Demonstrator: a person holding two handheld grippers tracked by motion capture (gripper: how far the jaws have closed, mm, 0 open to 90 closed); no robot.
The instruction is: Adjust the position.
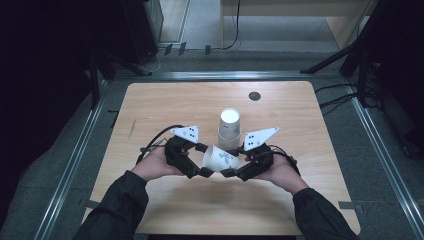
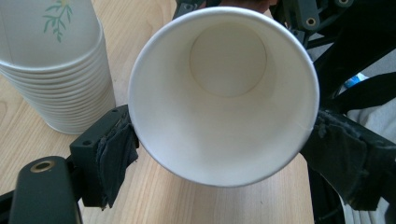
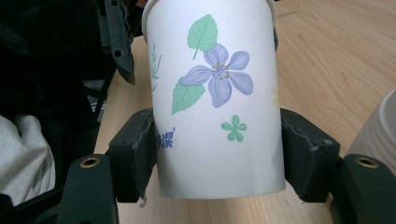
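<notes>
High view: above the tabletop (image 1: 165, 100), near the inverted cup stack (image 1: 229, 129), a paper cup (image 1: 220, 159) lies sideways between both tools. The left tool (image 1: 201, 160) pinches its rim end, the right tool (image 1: 234, 167) its base. Seemingly a handover; next, one side must let go.

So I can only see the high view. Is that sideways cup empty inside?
Observer: Yes. The left gripper view looks straight into the paper cup; it's bare white down to the bottom.
Operator: Does it have a picture on it?
Observer: A purple flower with green leaves, plain in the right gripper view.
Operator: Are both tongs squeezing it?
Observer: The left tongs press its rim from both sides; the right tongs clamp near its base.
Operator: Is the other cup just one?
Observer: No, the stack of cups shows many nested rims.
</notes>
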